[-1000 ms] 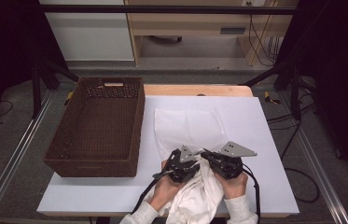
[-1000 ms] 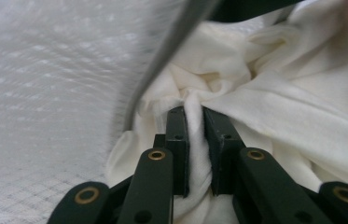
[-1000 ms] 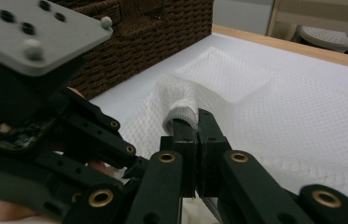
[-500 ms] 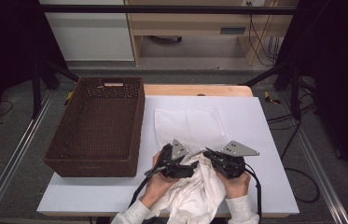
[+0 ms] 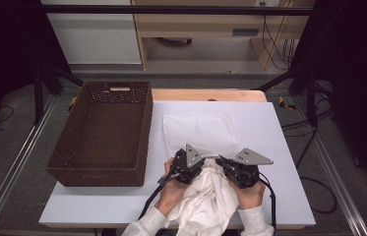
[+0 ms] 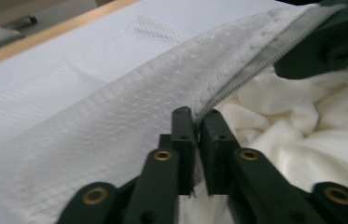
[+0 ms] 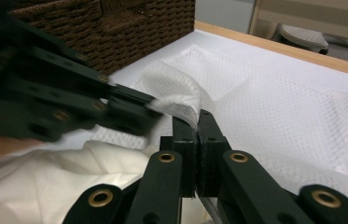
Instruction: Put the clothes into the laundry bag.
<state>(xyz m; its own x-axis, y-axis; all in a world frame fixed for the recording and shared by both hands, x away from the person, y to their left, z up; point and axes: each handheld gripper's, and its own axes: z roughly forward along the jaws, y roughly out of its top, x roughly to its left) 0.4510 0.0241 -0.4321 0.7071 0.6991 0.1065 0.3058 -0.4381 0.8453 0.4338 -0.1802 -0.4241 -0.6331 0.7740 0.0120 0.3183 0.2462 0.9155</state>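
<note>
Now the mesh bag (image 5: 200, 133) lies flat on the white table (image 5: 279, 147) just right of the frame's middle, its long axis running left to right and its zippered mouth toward the bottom edge, where both grippers hold it up. A white garment (image 5: 210, 201) is bunched below that mouth, partly under the lifted lip and spilling over the table's near edge.

In the half second since the earlier picture, the left gripper (image 6: 198, 123) has swung inward from a spot farther left, and its jaws, which stood apart, have just been closing; they are now pinched on the bag's zipper edge. The right gripper (image 7: 198, 122) has kept its place, jaws clamped on the same edge a little to the right. With two grips on the lip, I judge the mouth can be pulled open so the garment can be pushed in.

Farther out, a brown wicker basket (image 5: 102, 132) stands at the left of the table, well apart from the bag.
</note>
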